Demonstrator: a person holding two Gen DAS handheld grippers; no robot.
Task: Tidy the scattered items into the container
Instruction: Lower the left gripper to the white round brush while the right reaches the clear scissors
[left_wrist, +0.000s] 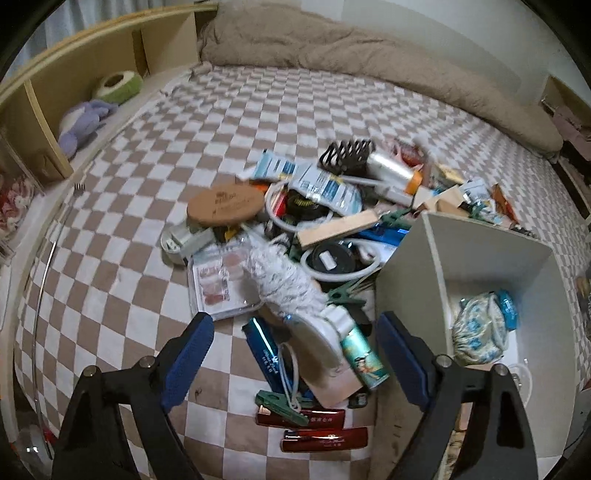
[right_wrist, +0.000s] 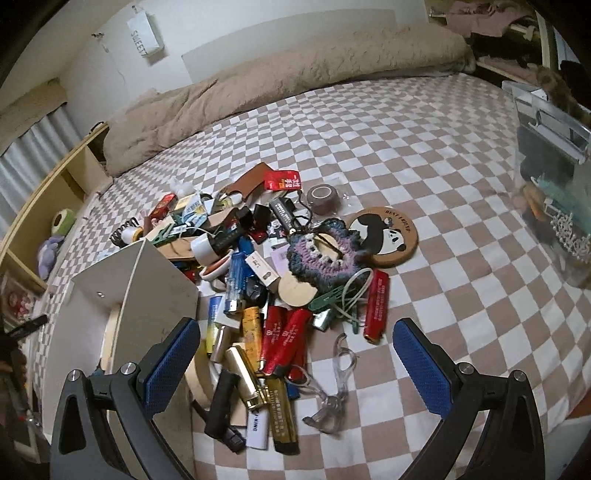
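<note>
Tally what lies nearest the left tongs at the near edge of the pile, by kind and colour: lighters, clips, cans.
Red lighters: 2
Blue lighter: 1
Green clip: 1
Teal spray can: 1
Total: 5
The small dark item beside the can is too unclear to count.

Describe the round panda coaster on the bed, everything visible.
The panda coaster is a flat round disc, brown like cork or wood, printed with a black-and-white panda and the words "BEST FRIEND" along its rim. It lies face up on the checkered bedsheet at the pile's far right edge. The crocheted purple piece overlaps its left side.
</note>
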